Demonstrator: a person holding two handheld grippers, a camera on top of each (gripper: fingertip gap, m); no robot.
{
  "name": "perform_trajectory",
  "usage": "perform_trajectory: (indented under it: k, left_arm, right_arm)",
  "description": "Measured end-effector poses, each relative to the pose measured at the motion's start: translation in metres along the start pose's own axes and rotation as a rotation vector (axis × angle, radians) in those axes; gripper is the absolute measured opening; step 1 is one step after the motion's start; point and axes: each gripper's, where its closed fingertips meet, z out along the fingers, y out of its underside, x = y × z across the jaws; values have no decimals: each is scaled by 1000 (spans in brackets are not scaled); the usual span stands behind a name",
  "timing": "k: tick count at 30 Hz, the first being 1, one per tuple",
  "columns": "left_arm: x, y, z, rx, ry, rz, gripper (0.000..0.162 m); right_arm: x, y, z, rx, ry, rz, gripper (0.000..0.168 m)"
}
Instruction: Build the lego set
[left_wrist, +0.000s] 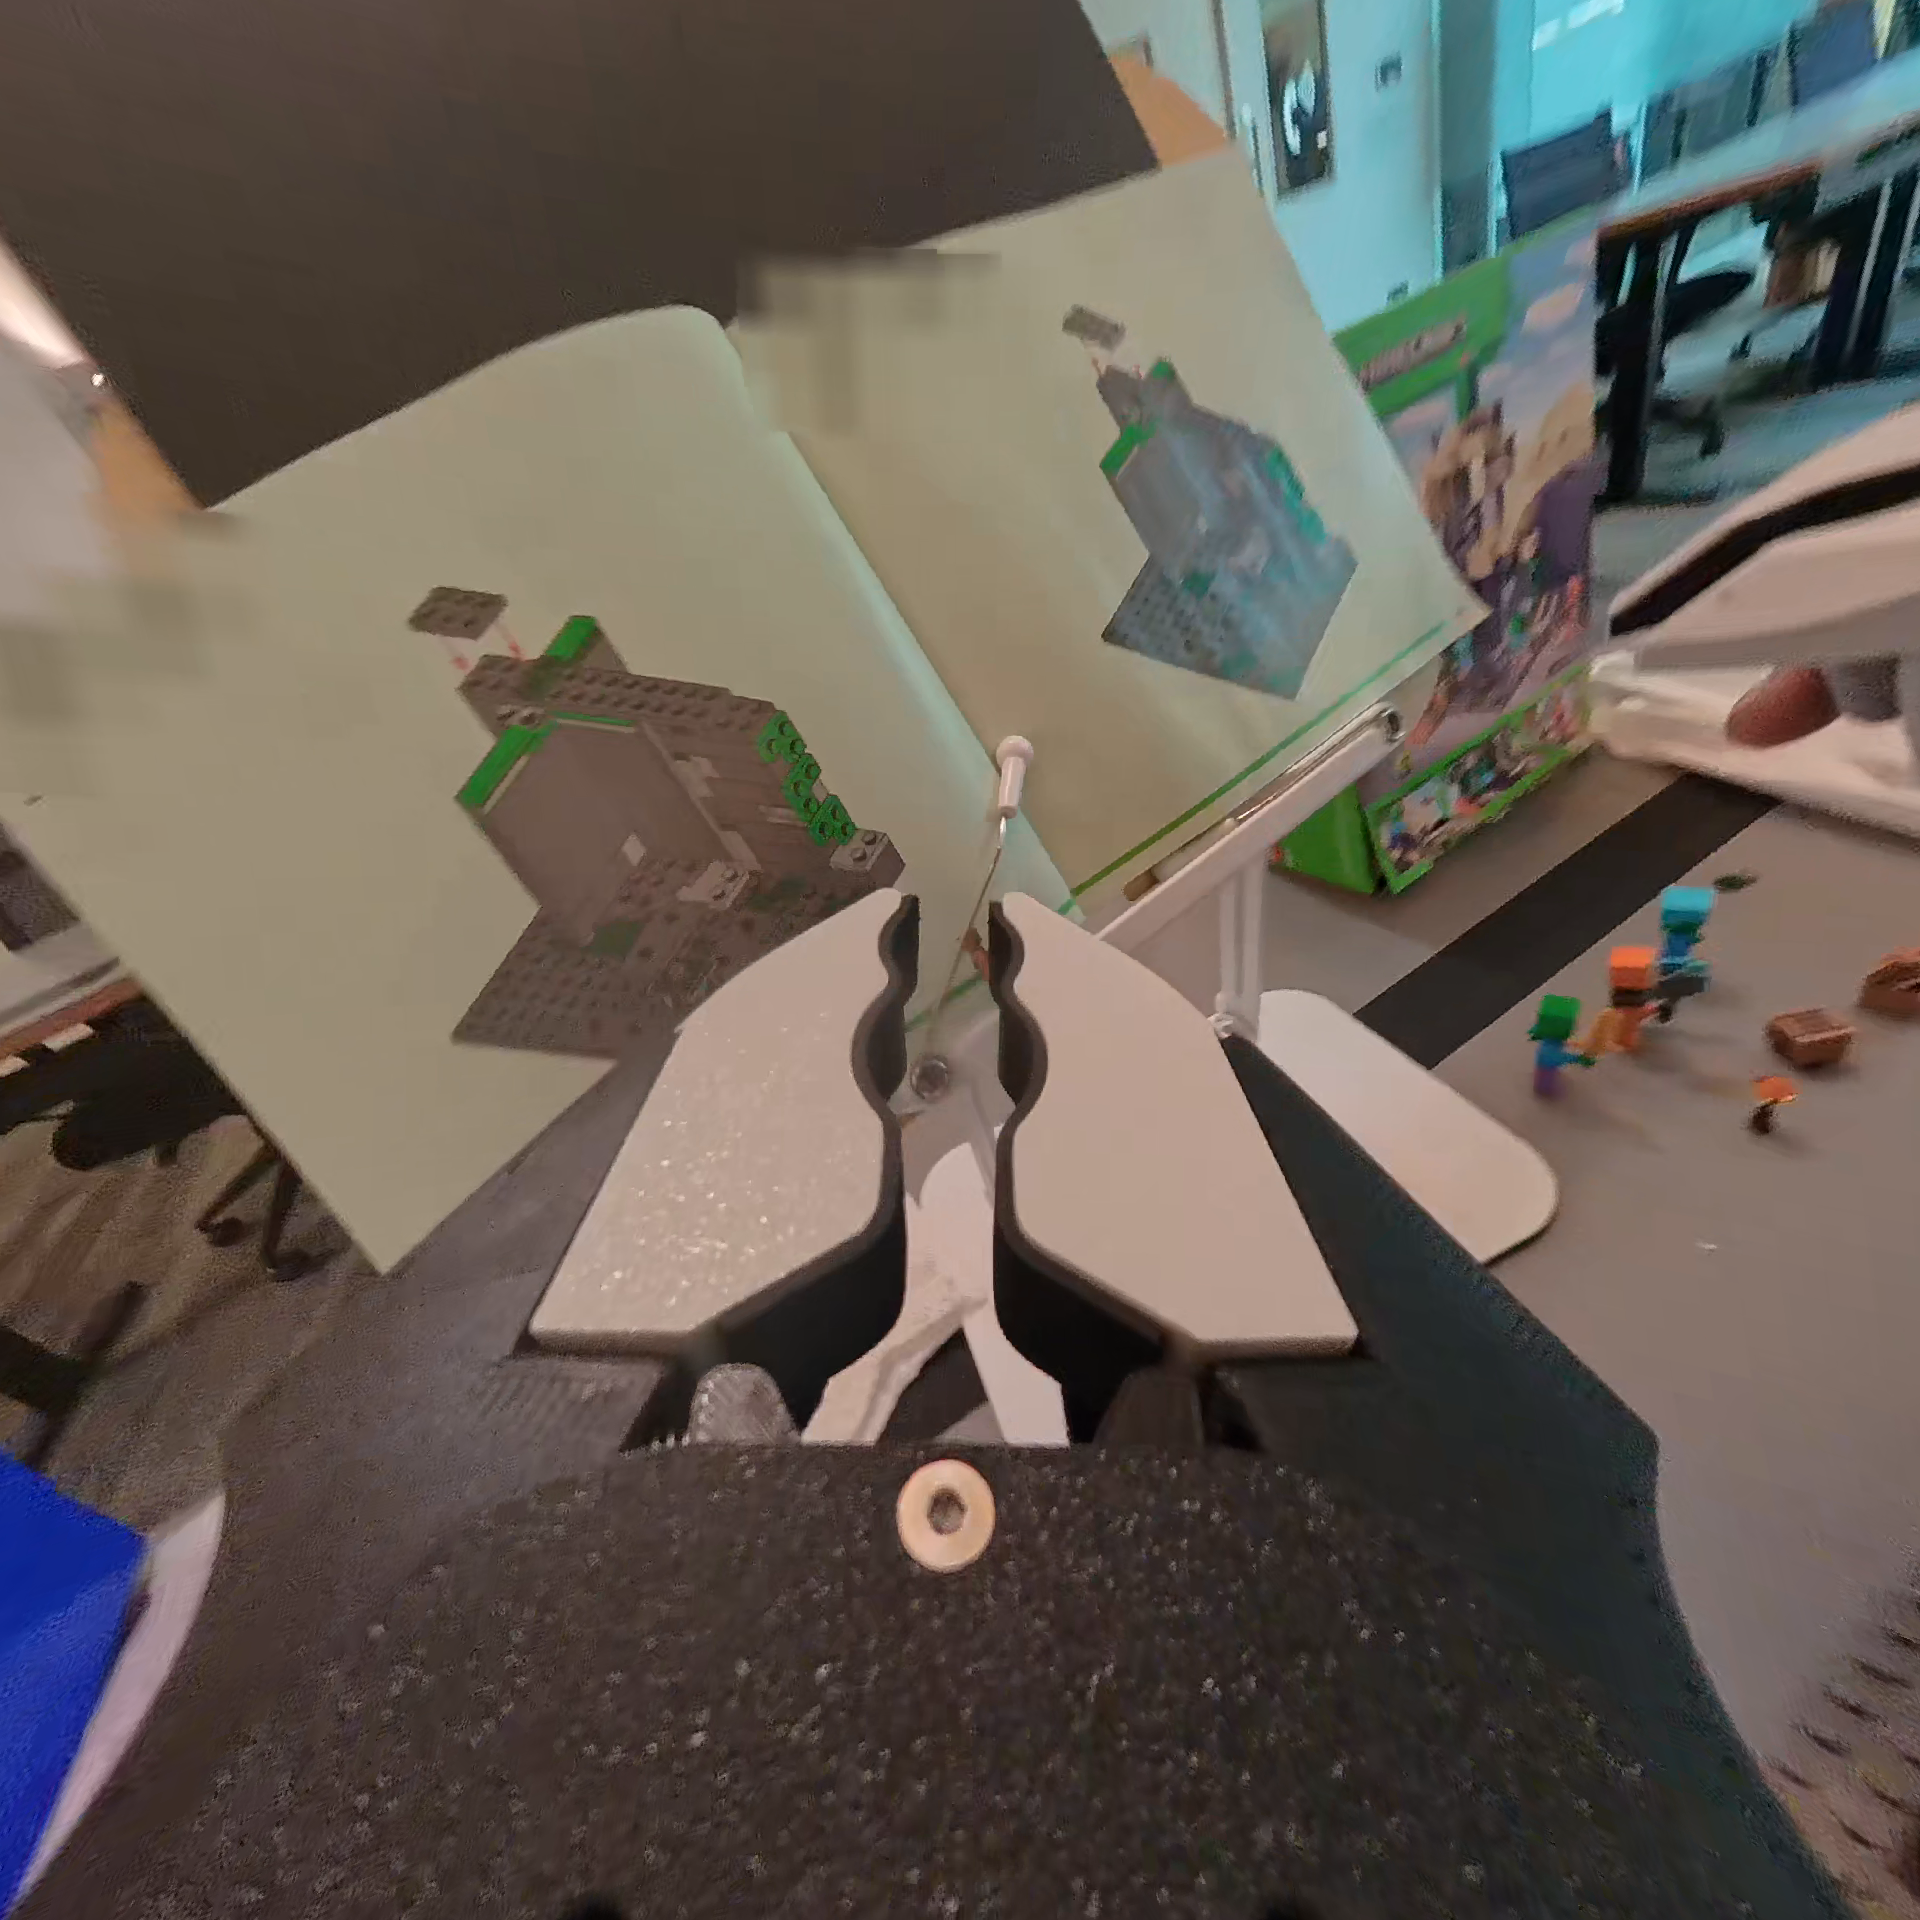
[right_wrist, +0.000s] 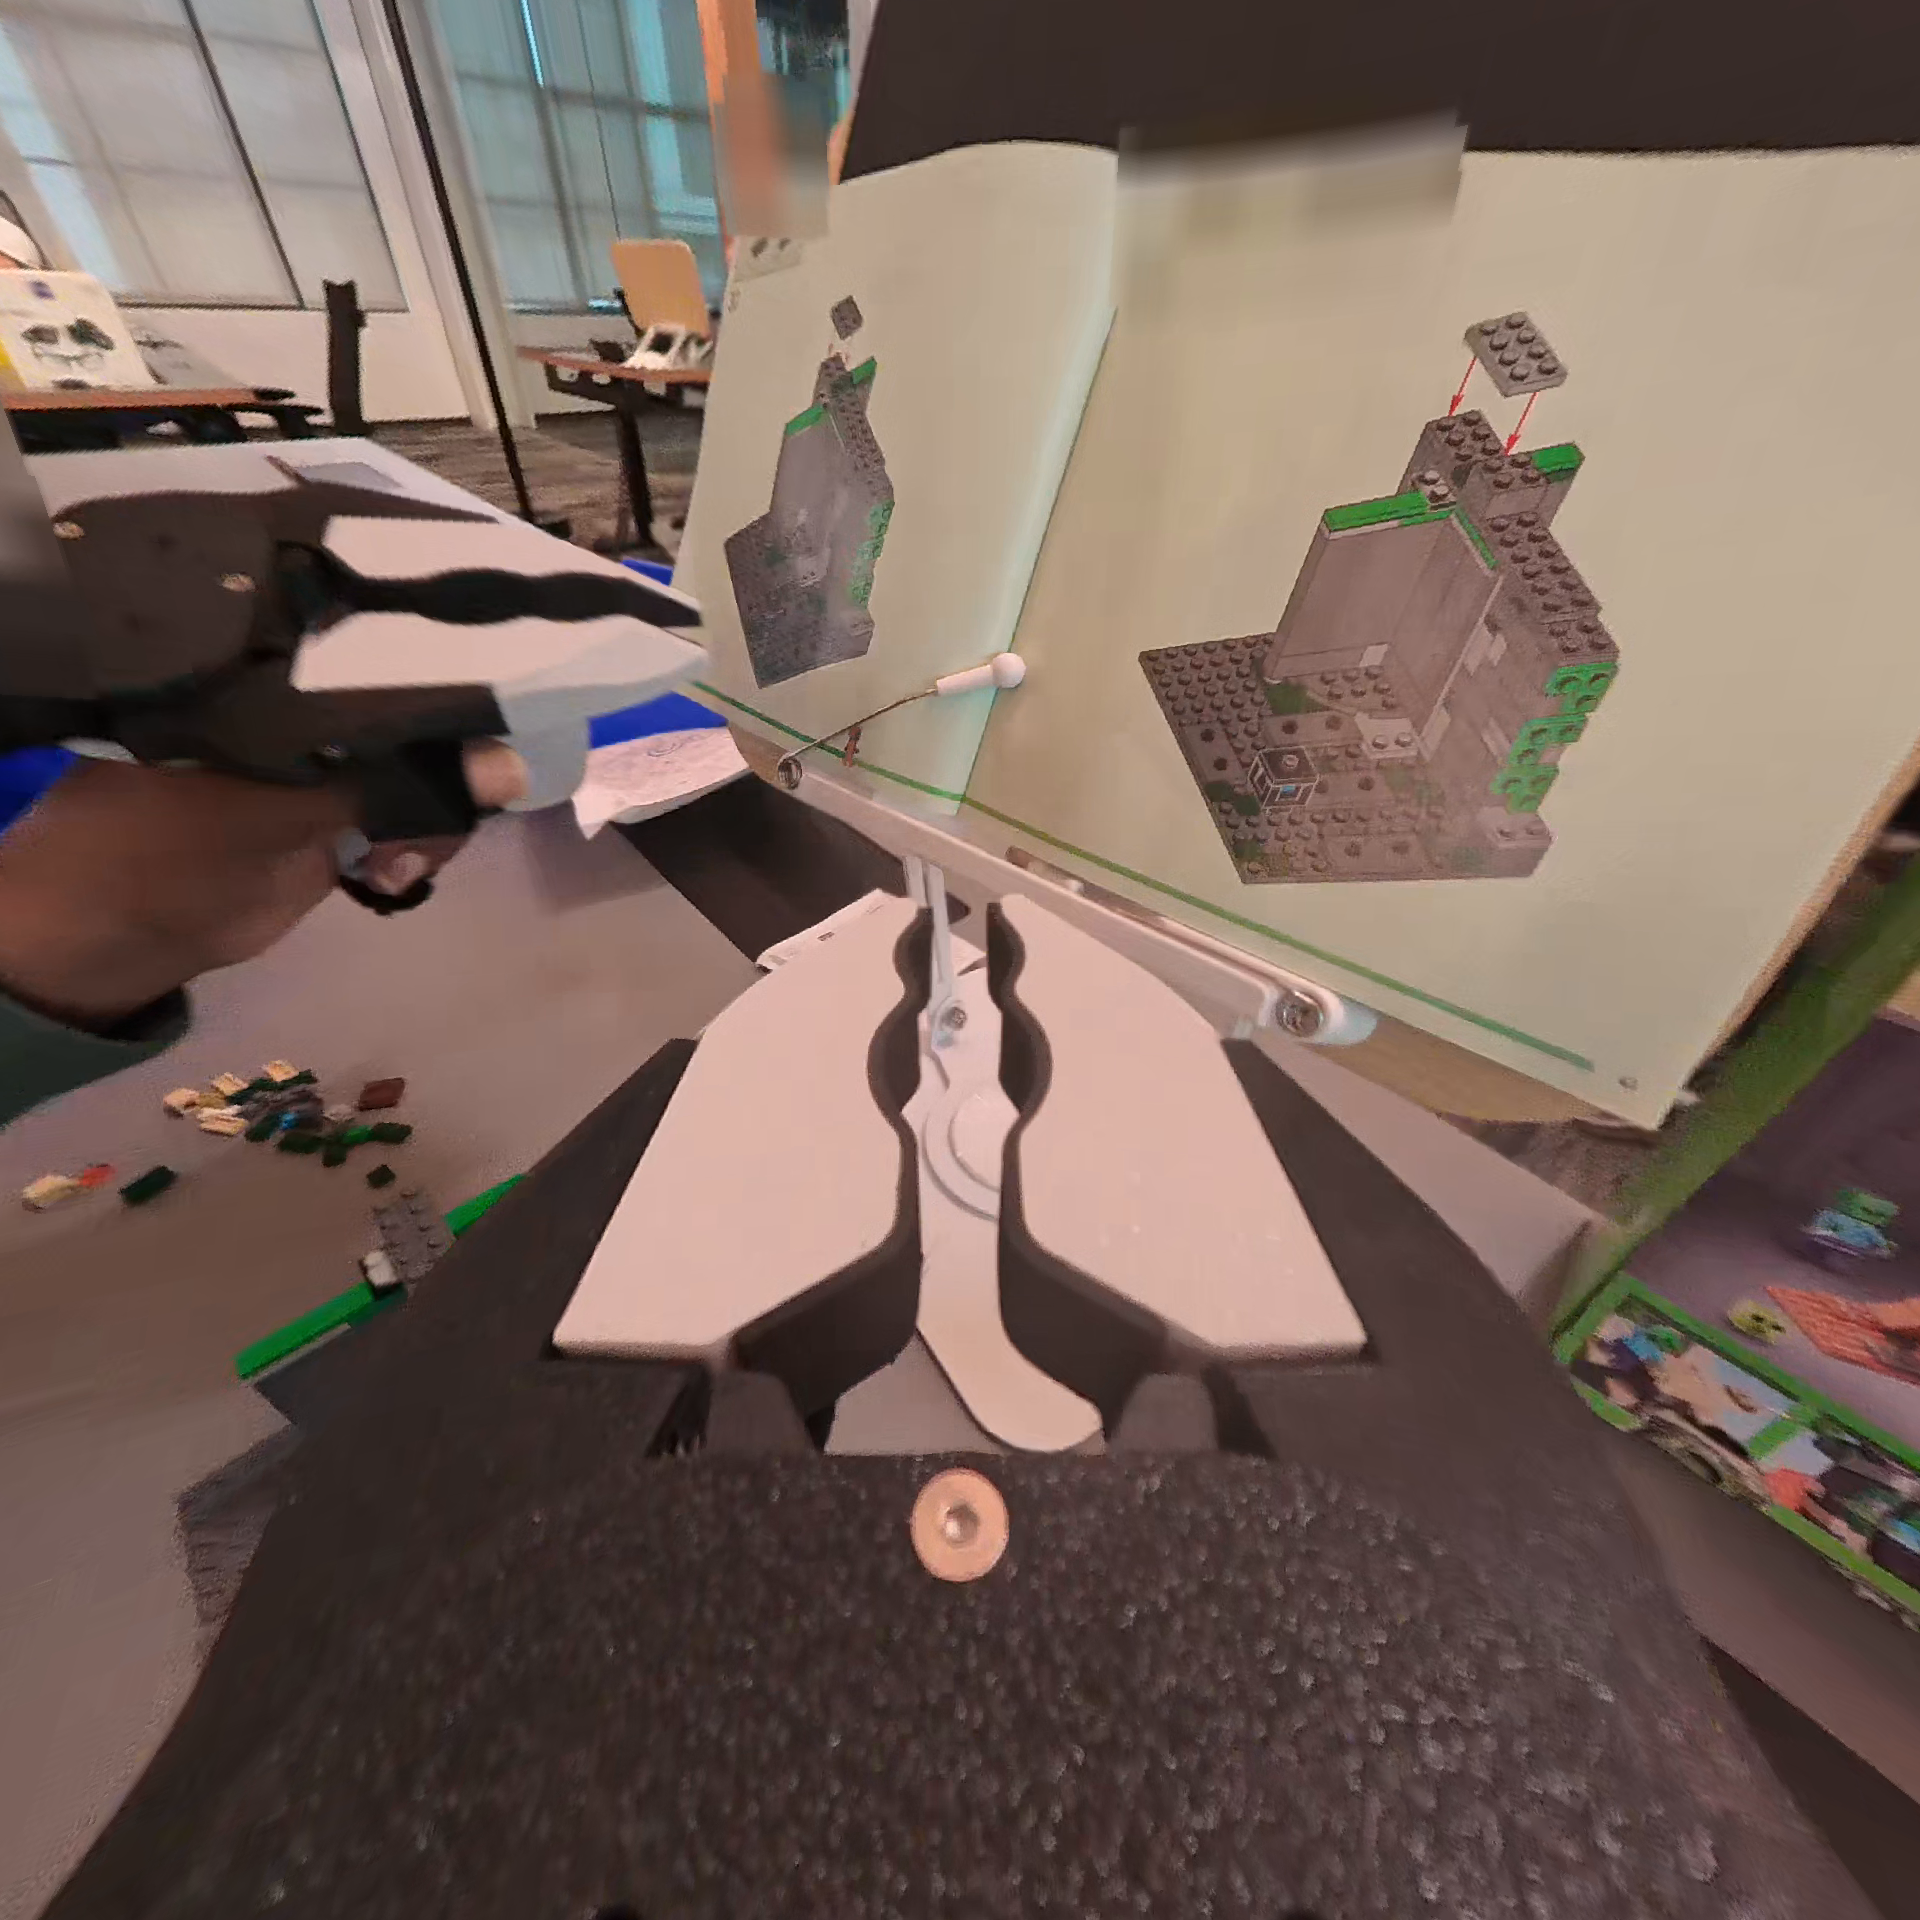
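Observation:
An open instruction booklet (left_wrist: 623, 623) stands on a white stand (left_wrist: 1382, 1132); it also shows in the right wrist view (right_wrist: 1351, 520). Its pages picture a grey and green build. A wire page clip (left_wrist: 1003, 800) with a white tip holds the fold. My left gripper (left_wrist: 954, 920) is in front of the booklet's lower edge, jaws a narrow gap apart and empty. My right gripper (right_wrist: 951, 920) points at the stand's ledge (right_wrist: 1091, 883), also narrowly open and empty. Each gripper shows in the other's view, the left (right_wrist: 665, 634) and the right (left_wrist: 1642, 623).
Three minifigures (left_wrist: 1621, 997) and small brown pieces (left_wrist: 1808, 1039) stand on the grey table to the right. Loose small bricks (right_wrist: 281, 1112) and a grey plate (right_wrist: 416, 1231) lie to the left. The set's box (left_wrist: 1496, 623) stands beside the stand. A blue bin (left_wrist: 52, 1662) is at the lower left. One gripper's finger ends stand about 15 cm off the other's. From either gripper's tips it is about 20 cm to the grey plate (right_wrist: 416, 1231).

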Motion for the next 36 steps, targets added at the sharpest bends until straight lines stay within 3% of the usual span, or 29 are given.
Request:
perform_trajectory:
  k: [7,14,18,23,36]
  left_arm:
    - [-7,1,-66,98,-95,-252,9]
    - [-13,24,-112,92,-202,-402,0]
    - [-15,43,-116,66,-254,-381,0]
    - [-11,69,-111,26,-254,-336,0]
    - [-33,68,-112,21,-316,-346,0]
  right_arm:
    - [-26,5,-15,110,80,-7,31]
    - [-47,30,-19,98,184,60,16]
    - [-44,46,-28,103,247,70,0]
    - [-34,46,-36,127,234,89,0]
    - [-39,56,-28,114,224,80,0]
